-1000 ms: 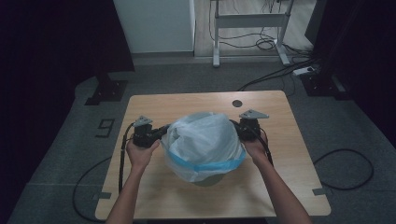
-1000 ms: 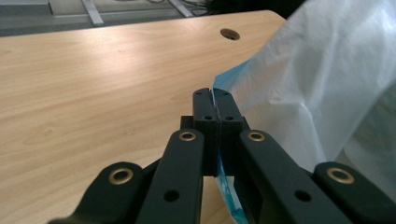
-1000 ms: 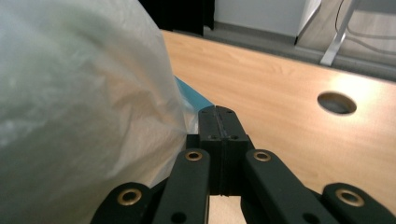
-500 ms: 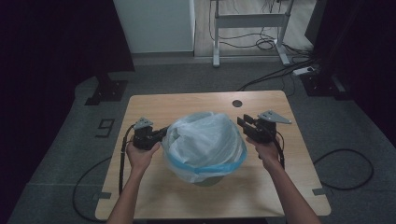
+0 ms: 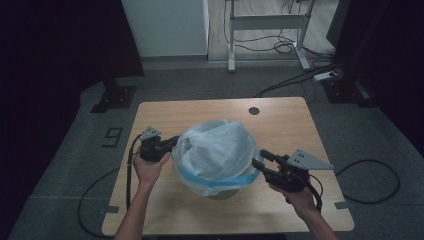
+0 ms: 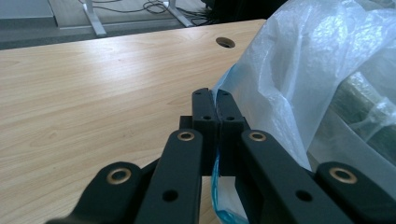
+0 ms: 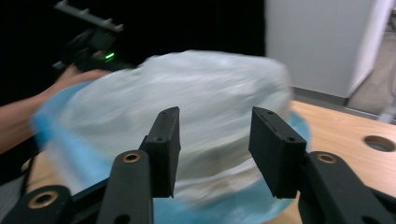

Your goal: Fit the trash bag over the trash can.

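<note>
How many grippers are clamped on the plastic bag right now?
1. The left gripper pinches the plastic bag at its left edge; the right gripper stands open, off its right side.

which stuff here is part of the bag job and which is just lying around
In the job:
- plastic bag with its blue rim, over a bin
- left tongs, shut on the bag's edge
- right tongs, open, just been opening, nothing between them
- table it all stands on

Lying about:
- cables on the floor
- desk frame behind
- white cabinet
</note>
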A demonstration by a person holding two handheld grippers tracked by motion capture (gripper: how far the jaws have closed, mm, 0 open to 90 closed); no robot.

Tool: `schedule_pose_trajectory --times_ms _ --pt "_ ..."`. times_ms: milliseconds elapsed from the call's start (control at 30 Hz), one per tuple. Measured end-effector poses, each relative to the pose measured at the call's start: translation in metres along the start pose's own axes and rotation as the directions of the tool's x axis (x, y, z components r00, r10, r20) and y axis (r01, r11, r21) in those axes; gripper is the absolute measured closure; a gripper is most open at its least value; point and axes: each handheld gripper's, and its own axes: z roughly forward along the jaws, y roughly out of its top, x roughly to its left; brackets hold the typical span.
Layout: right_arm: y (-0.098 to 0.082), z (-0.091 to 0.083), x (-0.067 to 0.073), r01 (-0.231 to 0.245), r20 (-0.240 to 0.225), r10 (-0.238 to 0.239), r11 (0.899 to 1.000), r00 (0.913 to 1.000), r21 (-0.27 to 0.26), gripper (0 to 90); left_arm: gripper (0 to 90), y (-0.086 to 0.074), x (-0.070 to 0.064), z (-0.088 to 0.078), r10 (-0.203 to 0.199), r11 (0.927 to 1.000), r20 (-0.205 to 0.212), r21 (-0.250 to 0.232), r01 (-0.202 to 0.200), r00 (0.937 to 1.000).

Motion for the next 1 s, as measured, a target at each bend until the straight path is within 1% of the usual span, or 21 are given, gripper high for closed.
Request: schedule_pose_trajectory --times_ms 100,133,200,333,433,500,567,633,733,867,933,1000 --pt "-0.007 -0.004 0.012 0.027 -0.051 -0.026 0.999 0.9983 0.018 47.1 88.6 0.0 0.0 -0.001 -0.006 1.0 0.002 -0.001 0.006 1.0" --pt "-0.009 -0.004 0.014 0.034 -0.059 -0.032 0.999 0.9977 0.024 45.7 88.6 0.0 0.0 -0.001 -0.006 1.0 0.002 -0.002 0.006 1.0" --pt "-0.015 -0.003 0.017 0.033 -0.082 -0.029 0.999 0.9962 0.043 42.6 88.6 0.0 -0.001 -0.001 -0.006 1.0 0.003 -0.001 0.006 1.0" --pt "-0.028 0.002 0.018 0.034 -0.102 -0.028 0.997 0.9944 0.063 38.3 88.6 0.0 -0.002 0.001 -0.004 1.0 0.005 0.002 0.004 1.0" --pt "-0.034 0.004 0.018 0.036 -0.121 -0.027 0.997 0.9922 0.069 35.3 88.6 -0.001 -0.002 0.002 -0.004 1.0 0.007 0.003 0.004 1.0" --pt "-0.036 0.005 0.021 0.047 -0.134 -0.037 0.996 0.9903 0.07 32.6 88.6 -0.002 -0.001 0.002 -0.005 1.0 0.006 0.005 0.005 1.0" --pt "-0.038 0.006 0.023 0.057 -0.132 -0.048 0.996 0.9901 0.071 30.5 88.6 -0.002 -0.001 0.002 -0.007 1.0 0.007 0.005 0.007 0.9999" --pt "-0.041 0.008 0.025 0.073 -0.119 -0.064 0.994 0.9909 0.076 29.9 88.6 -0.003 -0.001 0.003 -0.008 0.9999 0.006 0.008 0.008 0.9999" --pt "-0.046 0.011 0.027 0.084 -0.075 -0.077 0.993 0.9942 0.088 35.7 88.6 -0.003 -0.002 0.003 -0.009 0.9999 0.009 0.006 0.009 0.9999" --pt "-0.054 0.016 0.028 0.105 -0.023 -0.103 0.99 0.9944 0.096 53.8 88.6 -0.003 -0.003 0.003 -0.007 1.0 0.011 0.005 0.007 0.9999" --pt "-0.057 0.018 0.028 0.102 -0.017 -0.101 0.99 0.9948 0.098 63.2 88.6 -0.003 -0.003 0.004 -0.006 1.0 0.012 0.006 0.006 0.9999" --pt "-0.06 0.021 0.027 0.099 -0.023 -0.097 0.99 0.995 0.101 71.9 88.6 -0.003 -0.004 0.005 -0.006 1.0 0.013 0.007 0.006 0.9999"
